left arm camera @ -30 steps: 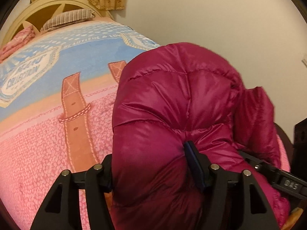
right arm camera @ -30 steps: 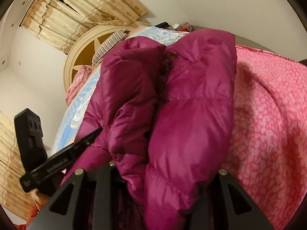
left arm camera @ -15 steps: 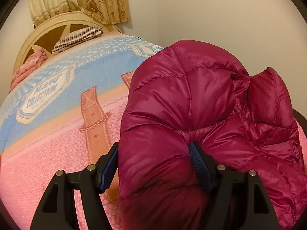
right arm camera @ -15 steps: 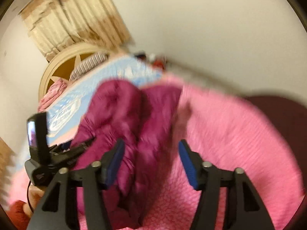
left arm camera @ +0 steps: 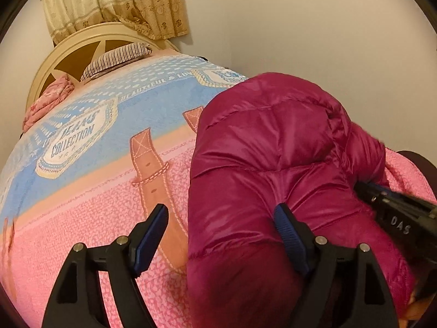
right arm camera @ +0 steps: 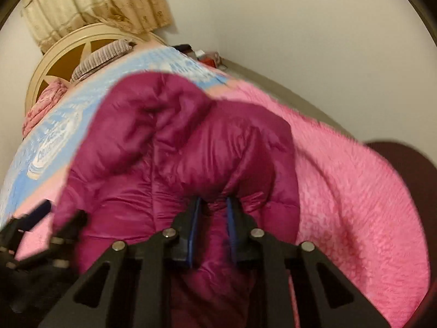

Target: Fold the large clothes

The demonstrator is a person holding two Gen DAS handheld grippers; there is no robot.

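Observation:
A magenta quilted down jacket (left arm camera: pixel 262 158) lies bunched on the pink and blue bed blanket (left arm camera: pixel 82 218). My left gripper (left arm camera: pixel 221 227) is open, its jaws wide apart with the jacket's near-left edge bulging between them; the right finger (left arm camera: pixel 289 235) presses into the fabric. My right gripper (right arm camera: pixel 211 218) is shut on a pinch of the jacket (right arm camera: pixel 191 147) at its near edge. The right gripper's body shows at the right of the left wrist view (left arm camera: pixel 396 213); the left gripper shows blurred at the lower left of the right wrist view (right arm camera: pixel 35 227).
A cream round headboard (left arm camera: pixel 82 41) with a striped pillow (left arm camera: pixel 117 57) and a pink folded cloth (left arm camera: pixel 46 101) stands at the far end under beige curtains (left arm camera: pixel 114 2). A plain wall runs along the right. A dark maroon edge (right arm camera: pixel 404 161) shows beyond the blanket.
My right gripper, open half a second ago, has closed on the jacket's near edge. My left gripper has opened wider and shifted left, so the jacket sits lower and flatter.

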